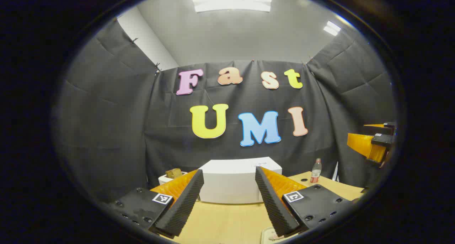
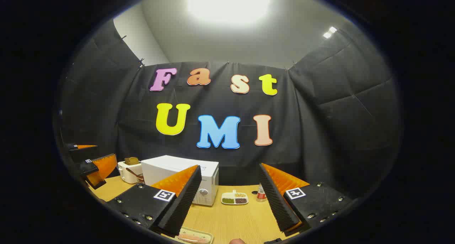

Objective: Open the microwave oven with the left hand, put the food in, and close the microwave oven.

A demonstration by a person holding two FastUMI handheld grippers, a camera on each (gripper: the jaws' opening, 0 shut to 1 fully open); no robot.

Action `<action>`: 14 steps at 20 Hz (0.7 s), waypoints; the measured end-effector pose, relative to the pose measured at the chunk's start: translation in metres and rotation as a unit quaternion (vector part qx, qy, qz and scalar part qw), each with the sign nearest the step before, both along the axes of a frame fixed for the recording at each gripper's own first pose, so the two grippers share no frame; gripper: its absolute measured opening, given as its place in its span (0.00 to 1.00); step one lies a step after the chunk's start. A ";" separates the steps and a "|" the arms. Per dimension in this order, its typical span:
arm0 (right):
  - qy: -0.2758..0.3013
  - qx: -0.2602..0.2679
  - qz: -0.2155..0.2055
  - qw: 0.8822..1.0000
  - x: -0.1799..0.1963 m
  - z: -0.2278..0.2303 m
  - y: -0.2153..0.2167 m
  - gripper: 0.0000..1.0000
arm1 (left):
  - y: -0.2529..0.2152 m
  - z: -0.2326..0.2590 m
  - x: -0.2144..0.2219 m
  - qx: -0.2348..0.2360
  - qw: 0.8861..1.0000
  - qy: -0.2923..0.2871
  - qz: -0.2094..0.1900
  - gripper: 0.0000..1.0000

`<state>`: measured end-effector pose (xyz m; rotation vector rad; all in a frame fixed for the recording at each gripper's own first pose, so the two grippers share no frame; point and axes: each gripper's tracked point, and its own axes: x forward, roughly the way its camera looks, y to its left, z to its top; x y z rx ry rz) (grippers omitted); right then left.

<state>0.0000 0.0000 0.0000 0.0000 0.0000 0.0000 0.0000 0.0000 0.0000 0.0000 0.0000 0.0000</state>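
Centrally, divided dish holds beans; microwave closed.

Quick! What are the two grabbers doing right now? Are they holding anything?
Left gripper: open, holding nothing, facing the microwave.
Right gripper: open, holding nothing, above the table.

Wooden table bearing a white microwave oven, toaster, divided dish, bottle and a food plate at its near edge.
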 end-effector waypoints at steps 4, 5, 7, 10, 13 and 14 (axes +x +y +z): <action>-0.001 0.001 0.000 1.000 -0.002 0.001 -0.007 0.97 | -0.002 0.003 -0.003 -0.002 1.000 0.000 0.006 0.98; -0.001 0.001 -0.001 1.000 -0.002 0.001 -0.010 0.97 | -0.003 0.003 -0.003 -0.002 1.000 0.001 0.008 0.98; 0.000 0.001 -0.003 1.000 -0.004 -0.001 -0.016 0.97 | -0.006 0.003 -0.004 0.001 1.000 0.002 0.009 0.98; 0.006 0.007 -0.004 1.000 -0.007 -0.006 -0.026 0.97 | -0.015 0.005 -0.008 0.004 1.000 0.002 0.009 0.98; 0.014 0.012 0.001 1.000 -0.012 -0.011 -0.034 0.97 | -0.025 0.003 -0.010 0.002 1.000 0.005 0.011 0.97; 0.016 0.013 0.002 1.000 -0.014 -0.012 -0.038 0.97 | -0.028 0.003 -0.011 -0.001 1.000 0.006 0.013 0.98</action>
